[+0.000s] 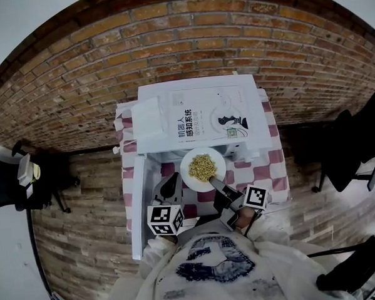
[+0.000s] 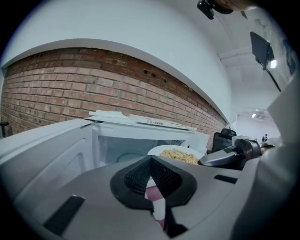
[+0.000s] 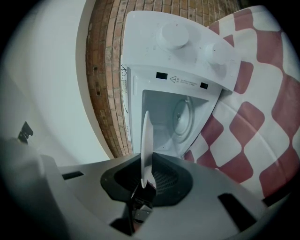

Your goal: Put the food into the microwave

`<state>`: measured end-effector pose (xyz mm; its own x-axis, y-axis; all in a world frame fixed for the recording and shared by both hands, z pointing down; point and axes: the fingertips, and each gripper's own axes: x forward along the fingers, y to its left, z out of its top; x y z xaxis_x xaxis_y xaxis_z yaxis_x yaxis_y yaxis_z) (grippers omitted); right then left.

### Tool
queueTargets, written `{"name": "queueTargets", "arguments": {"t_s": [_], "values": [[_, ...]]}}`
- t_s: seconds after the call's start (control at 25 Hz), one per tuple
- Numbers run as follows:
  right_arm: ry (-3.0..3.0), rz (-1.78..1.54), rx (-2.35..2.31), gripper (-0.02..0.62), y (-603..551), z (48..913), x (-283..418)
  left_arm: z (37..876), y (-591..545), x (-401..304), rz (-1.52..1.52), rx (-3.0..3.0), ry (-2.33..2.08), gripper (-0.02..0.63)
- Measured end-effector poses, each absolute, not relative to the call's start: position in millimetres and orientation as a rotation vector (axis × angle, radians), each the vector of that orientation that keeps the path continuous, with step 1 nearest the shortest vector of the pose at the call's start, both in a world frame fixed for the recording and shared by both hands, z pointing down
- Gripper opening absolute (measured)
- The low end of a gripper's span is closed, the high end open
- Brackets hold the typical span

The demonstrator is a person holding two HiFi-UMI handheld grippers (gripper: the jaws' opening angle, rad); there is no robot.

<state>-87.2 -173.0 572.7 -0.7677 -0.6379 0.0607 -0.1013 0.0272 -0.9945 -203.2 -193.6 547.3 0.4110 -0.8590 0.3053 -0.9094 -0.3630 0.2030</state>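
Observation:
A white plate of yellow noodles (image 1: 203, 167) hangs just in front of the open white microwave (image 1: 198, 108). My right gripper (image 1: 219, 185) is shut on the plate's near rim. In the right gripper view the plate (image 3: 146, 140) shows edge-on between the pads of that gripper (image 3: 146, 180), with the microwave's empty cavity (image 3: 173, 117) straight ahead. My left gripper (image 1: 170, 185) hovers to the left of the plate, by the door opening. Its jaws (image 2: 151, 161) meet at the tips with nothing between them. From there the plate (image 2: 176, 154) shows to the right.
The microwave door (image 1: 135, 205) stands swung open on the left. A printed booklet (image 1: 211, 117) lies on top of the microwave. A red-and-white checked cloth (image 1: 267, 167) covers the table. Black chairs (image 1: 357, 150) stand at the right, and a brick wall is behind.

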Motion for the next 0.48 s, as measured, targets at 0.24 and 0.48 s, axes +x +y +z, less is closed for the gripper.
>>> {"name": "queueTargets", "arguments": {"t_s": [0.24, 0.48], "values": [[1.899, -1.822, -0.766, 0.055, -179.1, 591.5, -91.8, 558.8, -194.6, -208.4, 0.227, 2.32, -1.539, 0.008], [1.876, -1.854, -0.788, 0.055, -191.0, 612.5, -94.0, 567.8, -199.2, -208.8, 0.231, 2.302, -1.547, 0.008]]}}
